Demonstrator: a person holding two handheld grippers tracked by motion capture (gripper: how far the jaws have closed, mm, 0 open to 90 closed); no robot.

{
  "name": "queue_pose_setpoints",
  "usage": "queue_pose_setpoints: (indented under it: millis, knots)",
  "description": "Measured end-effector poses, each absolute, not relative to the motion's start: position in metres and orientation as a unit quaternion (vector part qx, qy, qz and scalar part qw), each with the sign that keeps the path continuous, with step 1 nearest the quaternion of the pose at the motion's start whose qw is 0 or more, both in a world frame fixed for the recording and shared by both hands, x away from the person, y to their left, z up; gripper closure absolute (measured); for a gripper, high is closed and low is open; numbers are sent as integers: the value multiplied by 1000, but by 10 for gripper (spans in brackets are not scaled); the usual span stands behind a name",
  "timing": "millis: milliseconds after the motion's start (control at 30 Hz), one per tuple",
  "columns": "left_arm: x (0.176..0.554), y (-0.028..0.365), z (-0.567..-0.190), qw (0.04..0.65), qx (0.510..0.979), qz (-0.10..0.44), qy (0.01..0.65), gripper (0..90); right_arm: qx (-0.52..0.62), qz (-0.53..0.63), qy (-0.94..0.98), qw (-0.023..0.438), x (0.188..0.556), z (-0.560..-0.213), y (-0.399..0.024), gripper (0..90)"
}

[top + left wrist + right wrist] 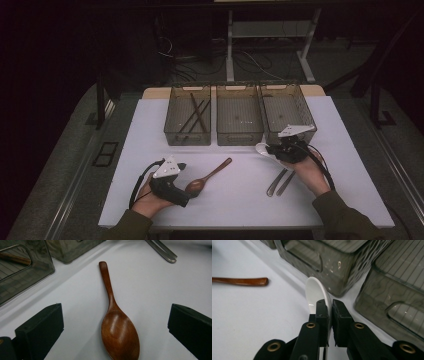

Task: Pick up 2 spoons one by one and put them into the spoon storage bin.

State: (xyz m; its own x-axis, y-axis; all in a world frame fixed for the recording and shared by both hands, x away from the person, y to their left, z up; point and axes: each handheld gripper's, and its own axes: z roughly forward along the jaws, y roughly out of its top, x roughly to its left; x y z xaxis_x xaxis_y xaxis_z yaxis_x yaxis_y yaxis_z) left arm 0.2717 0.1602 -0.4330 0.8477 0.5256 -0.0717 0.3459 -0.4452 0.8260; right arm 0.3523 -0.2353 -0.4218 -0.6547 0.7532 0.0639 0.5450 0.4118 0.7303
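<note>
Looking down from the high view, three bins (239, 121) stand in a row at the far side of the white table (240, 200). The right tongs (270, 149) sit just in front of the right bin, gripping a white spoon (262, 148). The left tongs (188, 191) rest well in front of the left bin.

In the left gripper view, the jaws stand wide apart around a wooden spoon (117, 327), not touching it.

In the right gripper view, the jaws are clamped on the white spoon (317, 293), beside the bins.
</note>
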Motion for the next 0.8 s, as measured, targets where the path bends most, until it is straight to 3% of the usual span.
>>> queue_pose_setpoints:
  millis: [800]
  knots:
    - [272,161,-434,463,843,93,257,0,393,441,793,151,366,-382,-228,833]
